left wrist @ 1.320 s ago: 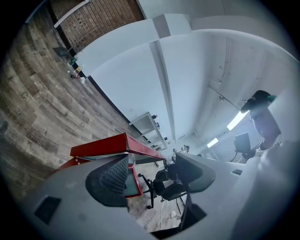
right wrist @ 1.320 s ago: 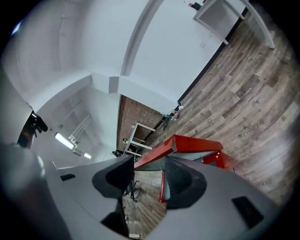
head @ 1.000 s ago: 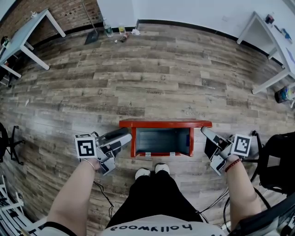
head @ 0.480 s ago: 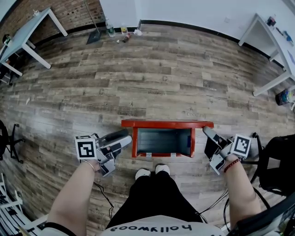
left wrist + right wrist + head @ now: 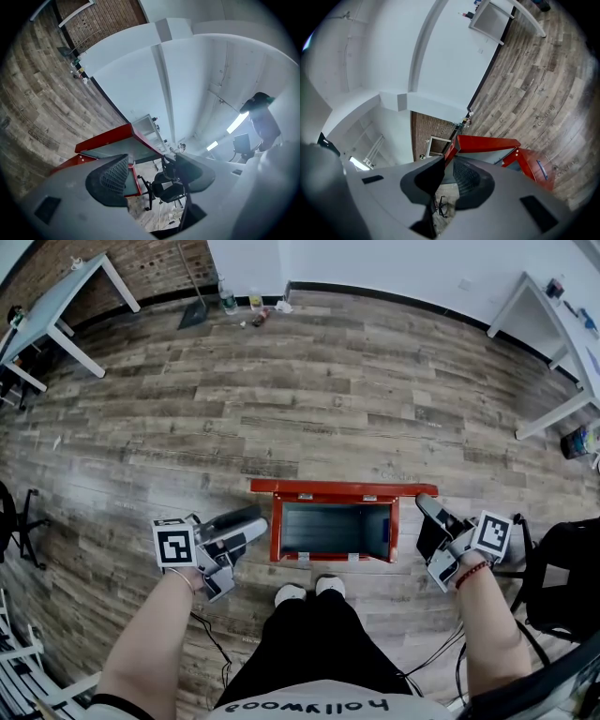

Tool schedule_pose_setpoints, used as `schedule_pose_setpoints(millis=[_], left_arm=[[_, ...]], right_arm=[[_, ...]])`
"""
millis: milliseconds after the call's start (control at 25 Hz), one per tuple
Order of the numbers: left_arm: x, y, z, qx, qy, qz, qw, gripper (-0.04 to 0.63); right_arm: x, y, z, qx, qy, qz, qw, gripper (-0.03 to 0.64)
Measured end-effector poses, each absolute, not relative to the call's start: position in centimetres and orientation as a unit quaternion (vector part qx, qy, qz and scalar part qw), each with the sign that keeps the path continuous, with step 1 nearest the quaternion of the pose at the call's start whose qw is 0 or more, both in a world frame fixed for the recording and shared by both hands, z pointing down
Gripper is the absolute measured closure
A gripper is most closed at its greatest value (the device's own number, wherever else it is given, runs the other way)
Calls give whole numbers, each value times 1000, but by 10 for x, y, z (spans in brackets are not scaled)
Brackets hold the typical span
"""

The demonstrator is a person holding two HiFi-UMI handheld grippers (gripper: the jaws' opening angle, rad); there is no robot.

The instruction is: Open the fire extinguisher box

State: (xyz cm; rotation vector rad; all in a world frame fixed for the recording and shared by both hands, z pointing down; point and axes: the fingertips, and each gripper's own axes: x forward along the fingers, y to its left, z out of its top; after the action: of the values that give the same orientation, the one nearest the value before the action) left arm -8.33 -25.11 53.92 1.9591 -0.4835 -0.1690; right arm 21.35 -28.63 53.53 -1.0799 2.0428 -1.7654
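Observation:
The red fire extinguisher box lies on the wooden floor just ahead of the person's feet. Its lid stands raised along the far side and the dark inside shows. My left gripper hovers at the box's left end, apart from it. It is open with nothing between its jaws, and in the left gripper view the red box lies beyond them. My right gripper sits by the box's right end. Its jaws are closing to a narrow gap with nothing between them, and the box shows past them.
White shoes stand right at the box's near edge. A white table is at the far left and another at the far right. Bottles and litter lie by the back wall. A black chair is close on the right.
The right gripper's jaws have drawn much closer together. Both grippers and the box stay in nearly the same places, and the view has tipped slightly.

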Motion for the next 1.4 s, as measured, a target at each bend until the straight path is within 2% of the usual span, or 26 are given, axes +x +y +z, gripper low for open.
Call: schedule_pose_setpoints(millis=[360,600,1000,1240,1400], left_arm=[[-94,-255,546,811,-227,-76,533,284],[-99,-277,545,768,-259,-152,565,284],[-95,-320,544,748,-297,-173,568,284],[-93,-342,543,721,-302,-210,587,284],[-87,-341,542,720,-293,-220,589,284]], right_arm=[[215,-298,535,-380,693,-601,120,560],[215,-306,535,-378,694,-600,122,560],[214,-318,534,-370,700,-598,125,561],[212,-319,547,-373,706,-597,83,578],[217,-318,548,-373,702,-599,99,578]])
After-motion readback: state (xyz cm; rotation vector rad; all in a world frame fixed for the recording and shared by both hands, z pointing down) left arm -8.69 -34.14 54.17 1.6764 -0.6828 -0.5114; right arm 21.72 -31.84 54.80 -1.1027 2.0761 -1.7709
